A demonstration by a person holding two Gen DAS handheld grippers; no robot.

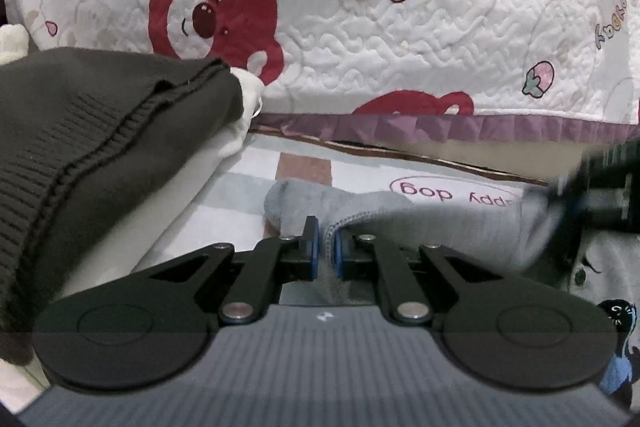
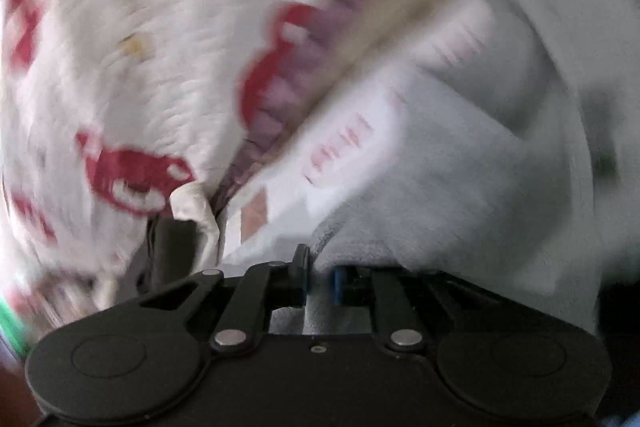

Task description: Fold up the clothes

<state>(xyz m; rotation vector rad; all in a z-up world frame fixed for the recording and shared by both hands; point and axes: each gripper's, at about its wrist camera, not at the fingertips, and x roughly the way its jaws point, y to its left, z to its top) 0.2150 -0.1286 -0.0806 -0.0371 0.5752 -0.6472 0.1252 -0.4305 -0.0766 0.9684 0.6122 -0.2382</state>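
Soft, even indoor light fills the left wrist view, sharp at centre, with fisheye bending toward the edges. The right wrist view is heavily motion-blurred, its bear-print quilt (image 2: 132, 75) smeared, corners vignetted dark.

The quilt (image 1: 400, 39) is white, printed with red bear faces, a yellow heart and a pink strawberry, and edged in purple; in the right wrist view it (image 2: 120, 87) blurs to white with red patches. The sweater (image 1: 80, 131) is dark olive-brown rib knit, and the grey garment (image 1: 400, 223) has grey stitching along its hem. The sheet (image 1: 256, 187) shows pale grey and white stripes with a brownish-pink square and red lettering in an oval.
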